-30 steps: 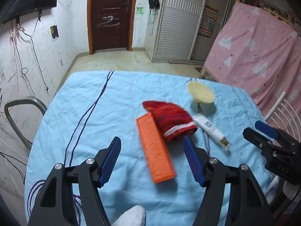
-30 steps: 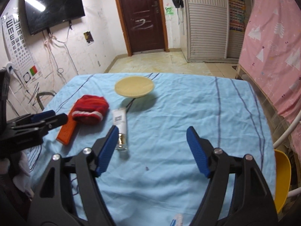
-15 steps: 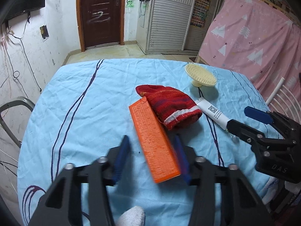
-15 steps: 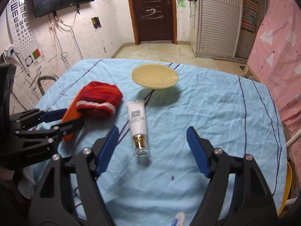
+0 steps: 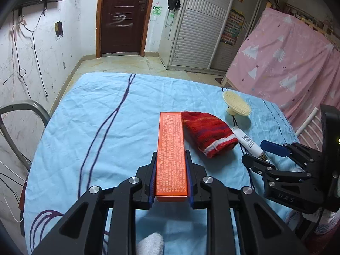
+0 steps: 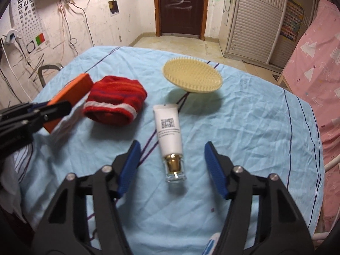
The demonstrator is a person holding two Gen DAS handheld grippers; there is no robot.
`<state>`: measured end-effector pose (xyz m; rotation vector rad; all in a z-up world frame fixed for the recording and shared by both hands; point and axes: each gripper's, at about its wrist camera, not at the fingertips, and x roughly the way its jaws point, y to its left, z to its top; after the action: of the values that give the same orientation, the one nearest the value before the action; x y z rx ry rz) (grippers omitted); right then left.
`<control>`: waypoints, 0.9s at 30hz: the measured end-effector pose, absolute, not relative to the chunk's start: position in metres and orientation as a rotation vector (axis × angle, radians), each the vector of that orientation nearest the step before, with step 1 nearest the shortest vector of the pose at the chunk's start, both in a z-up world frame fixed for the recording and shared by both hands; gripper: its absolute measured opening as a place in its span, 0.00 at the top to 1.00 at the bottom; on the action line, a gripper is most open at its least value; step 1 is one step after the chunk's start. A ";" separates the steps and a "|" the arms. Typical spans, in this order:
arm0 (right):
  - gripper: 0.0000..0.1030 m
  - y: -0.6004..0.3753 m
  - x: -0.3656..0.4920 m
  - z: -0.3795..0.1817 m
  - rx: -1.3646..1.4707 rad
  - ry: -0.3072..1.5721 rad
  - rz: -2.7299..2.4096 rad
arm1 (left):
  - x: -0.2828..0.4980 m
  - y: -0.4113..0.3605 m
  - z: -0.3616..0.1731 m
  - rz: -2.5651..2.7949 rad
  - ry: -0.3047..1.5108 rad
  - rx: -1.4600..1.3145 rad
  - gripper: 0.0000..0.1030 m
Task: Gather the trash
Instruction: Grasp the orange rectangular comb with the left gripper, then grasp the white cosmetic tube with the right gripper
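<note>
Left gripper (image 5: 171, 175) closing on the orange box's (image 5: 171, 148) near end at 6 o'clock, right gripper (image 6: 172, 163) approx half open, narrowing astride the white tube (image 6: 169, 130) w/o contact: square both grips before lifting.

Right gripper (image 6: 172, 165) closing, white tube (image 6: 169, 131) between fingers (image 6: 129, 165), untouched.

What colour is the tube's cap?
Gold under clear plastic; the tube is white. Best seen in the right wrist view.
</note>
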<state>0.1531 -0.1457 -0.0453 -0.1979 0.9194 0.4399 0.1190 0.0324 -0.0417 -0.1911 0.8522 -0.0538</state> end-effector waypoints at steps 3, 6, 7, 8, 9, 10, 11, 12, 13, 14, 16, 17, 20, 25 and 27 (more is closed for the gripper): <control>0.47 -0.145 0.152 -0.045 -0.198 0.918 0.443 | 0.116 0.037 -0.039 -0.057 0.843 -0.205 0.87; 0.62 -0.143 0.151 -0.044 -0.206 0.909 0.448 | 0.114 0.037 -0.035 -0.062 0.834 -0.209 0.87; 0.67 -0.143 0.150 -0.043 -0.208 0.908 0.448 | 0.113 0.037 -0.034 -0.063 0.831 -0.209 0.87; 0.72 -0.144 0.150 -0.043 -0.207 0.907 0.448 | 0.113 0.037 -0.033 -0.064 0.829 -0.210 0.87; 0.74 -0.144 0.151 -0.043 -0.205 0.906 0.447 | 0.111 0.036 -0.033 -0.065 0.828 -0.212 0.87; 0.79 -0.146 0.151 -0.043 -0.201 0.906 0.443 | 0.111 0.036 -0.032 -0.066 0.827 -0.213 0.87; 0.80 -0.149 0.152 -0.043 -0.192 0.907 0.442 | 0.110 0.035 -0.031 -0.067 0.826 -0.213 0.87; 0.80 -0.151 0.152 -0.043 -0.180 0.909 0.445 | 0.108 0.036 -0.030 -0.067 0.825 -0.213 0.87; 0.80 -0.154 0.152 -0.042 -0.168 0.910 0.443 | 0.106 0.035 -0.028 -0.066 0.822 -0.212 0.87; 0.81 -0.157 0.151 -0.042 -0.157 0.909 0.440 | 0.105 0.035 -0.026 -0.065 0.818 -0.210 0.87; 0.81 -0.161 0.149 -0.039 -0.134 0.902 0.441 | 0.102 0.032 -0.021 -0.063 0.807 -0.202 0.87; 0.81 -0.163 0.147 -0.037 -0.126 0.893 0.440 | 0.101 0.030 -0.019 -0.063 0.803 -0.197 0.87; 0.80 -0.172 0.140 -0.026 -0.099 0.862 0.444 | 0.097 0.024 -0.012 -0.065 0.789 -0.180 0.87; 0.80 -0.193 0.129 -0.008 -0.062 0.805 0.432 | 0.089 0.008 0.001 -0.075 0.766 -0.151 0.87; 0.80 -0.203 0.126 -0.002 -0.047 0.786 0.424 | 0.087 0.000 0.006 -0.080 0.759 -0.136 0.87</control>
<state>0.1255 -0.2032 -0.0020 -0.0466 0.7860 0.4241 0.0870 0.0000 0.0058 -0.1359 0.7592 -0.0804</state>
